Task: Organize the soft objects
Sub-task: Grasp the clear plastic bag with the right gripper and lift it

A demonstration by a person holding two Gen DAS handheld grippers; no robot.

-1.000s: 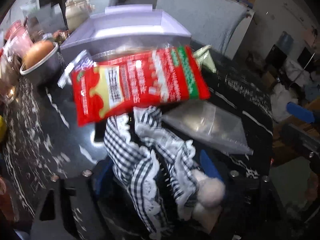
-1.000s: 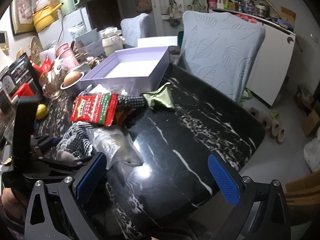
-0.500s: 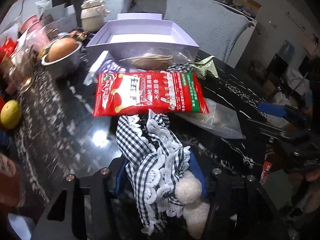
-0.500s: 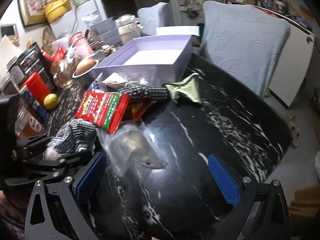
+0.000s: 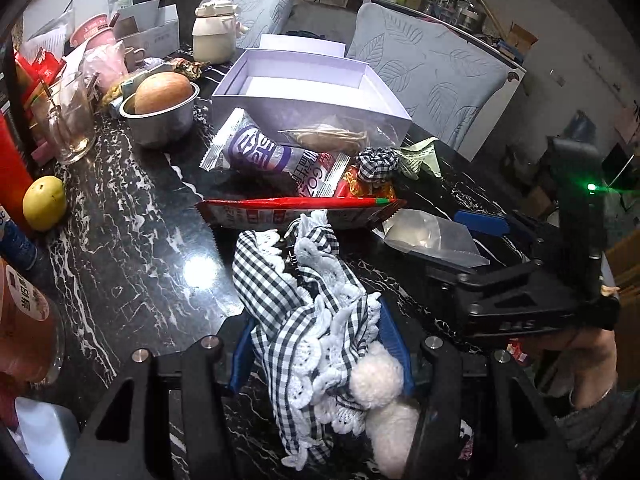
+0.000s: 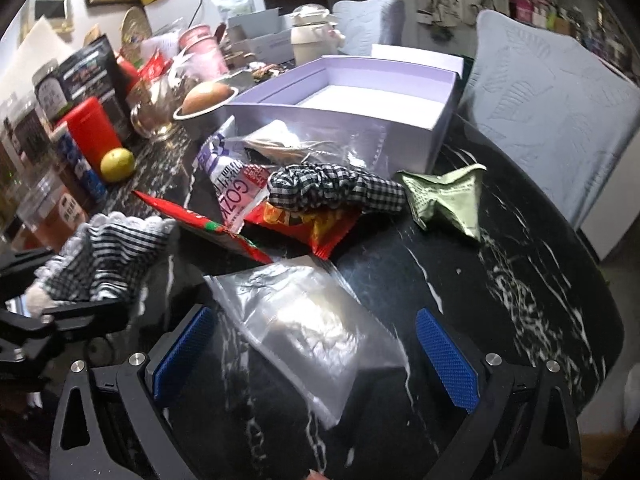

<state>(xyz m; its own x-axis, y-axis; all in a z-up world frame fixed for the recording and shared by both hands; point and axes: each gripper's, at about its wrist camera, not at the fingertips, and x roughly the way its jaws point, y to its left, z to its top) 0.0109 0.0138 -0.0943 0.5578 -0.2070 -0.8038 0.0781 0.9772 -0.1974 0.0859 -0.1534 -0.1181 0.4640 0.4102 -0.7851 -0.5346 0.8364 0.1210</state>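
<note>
squeezing a black-and-white checked cloth with white lace trim and fluffy white pom-poms [image 5: 304, 320], the left gripper [image 5: 320, 352] has its blue pads pressed tight on both sides of it. the cloth bunches up and sticks out past the pads, over the black marble table with white veins [image 5: 132, 240]. the right gripper [image 6: 316, 360] is wide open and holds nothing. its blue pads [image 6: 448, 364] sit on each side of a clear plastic bag [image 6: 304, 320] that lies flat on the table. just behind the bag is a flat red snack packet [image 6: 208, 228], and past that a black-and-white checked scrunchie [image 6: 332, 192] rests on a red and yellow wrapper [image 6: 316, 224]. a crumpled green paper packet [image 6: 444, 200] lies beside the scrunchie. a pale purple open cardboard box [image 6: 360, 120] stands farther back, with a purple and white snack pack [image 5: 260, 152] in front of it.
</note>
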